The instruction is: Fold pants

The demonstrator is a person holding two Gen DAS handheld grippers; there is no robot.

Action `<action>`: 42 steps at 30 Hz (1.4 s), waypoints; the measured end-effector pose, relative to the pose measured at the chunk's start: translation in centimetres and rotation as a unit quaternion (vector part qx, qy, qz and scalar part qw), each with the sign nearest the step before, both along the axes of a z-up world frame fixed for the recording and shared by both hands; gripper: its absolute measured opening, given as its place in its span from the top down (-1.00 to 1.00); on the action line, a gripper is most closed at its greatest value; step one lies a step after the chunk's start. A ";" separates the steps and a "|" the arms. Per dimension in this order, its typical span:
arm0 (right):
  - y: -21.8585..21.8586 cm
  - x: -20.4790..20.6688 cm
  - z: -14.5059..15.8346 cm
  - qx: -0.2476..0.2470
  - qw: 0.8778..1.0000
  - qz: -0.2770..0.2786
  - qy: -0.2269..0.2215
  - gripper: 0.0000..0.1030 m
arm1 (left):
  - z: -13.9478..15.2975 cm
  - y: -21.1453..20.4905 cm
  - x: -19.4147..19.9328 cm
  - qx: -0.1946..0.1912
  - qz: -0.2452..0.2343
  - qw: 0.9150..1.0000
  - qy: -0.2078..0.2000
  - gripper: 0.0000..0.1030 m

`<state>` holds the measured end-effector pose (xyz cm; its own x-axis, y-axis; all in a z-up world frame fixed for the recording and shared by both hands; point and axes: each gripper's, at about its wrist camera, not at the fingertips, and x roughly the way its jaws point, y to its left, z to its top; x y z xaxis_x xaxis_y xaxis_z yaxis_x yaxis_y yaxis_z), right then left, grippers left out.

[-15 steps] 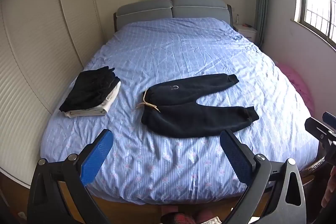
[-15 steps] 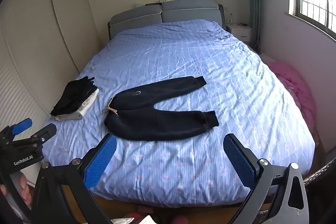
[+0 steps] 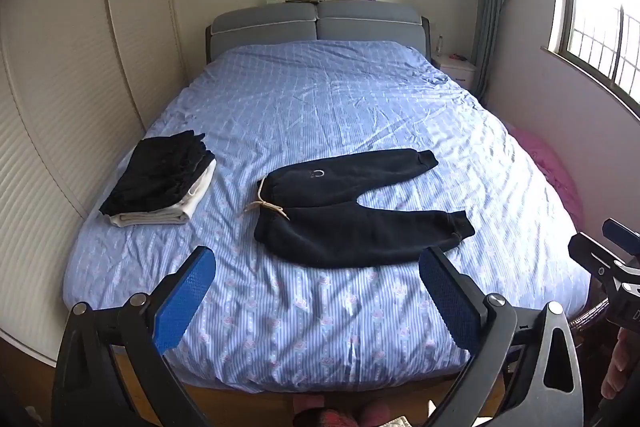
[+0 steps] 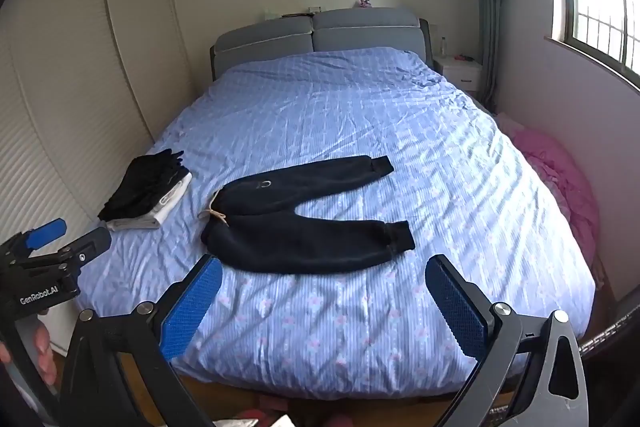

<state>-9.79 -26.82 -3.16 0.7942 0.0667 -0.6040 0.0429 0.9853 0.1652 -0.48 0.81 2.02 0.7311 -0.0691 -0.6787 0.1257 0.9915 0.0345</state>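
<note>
Black pants (image 3: pixel 352 211) lie flat on your blue striped bed (image 3: pixel 320 115), waist and drawstring (image 3: pixel 264 207) to the left, legs splayed apart to the right. Your left gripper (image 3: pixel 316 291) and right gripper (image 4: pixel 320 295) both hang above the bed's foot with fingers spread wide, holding nothing. A stack of folded clothes (image 3: pixel 156 179) sits near the bed's left edge.

One pair of black sweatpants (image 3: pixel 352 211), one stack of folded clothes (image 3: pixel 160 183), one bed (image 3: pixel 320 99), two hand-held grippers.
</note>
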 end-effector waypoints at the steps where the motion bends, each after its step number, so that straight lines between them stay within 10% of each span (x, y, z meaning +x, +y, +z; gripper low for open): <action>1: 0.0 -0.7 0.7 -0.003 1.000 0.003 -0.006 -1.00 | 0.0 -0.4 -0.3 0.003 0.001 1.000 -0.004 -1.00; 42: 0.5 -0.8 0.6 -0.005 0.999 0.016 -0.032 -1.00 | 2.5 0.4 -0.1 0.005 0.007 0.999 -0.034 -1.00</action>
<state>-10.56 -26.27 -2.56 0.8285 0.0879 -0.5531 0.0003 0.9875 0.1575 -0.59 1.17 4.52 0.7763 -0.0511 -0.6283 0.1084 0.9927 0.0532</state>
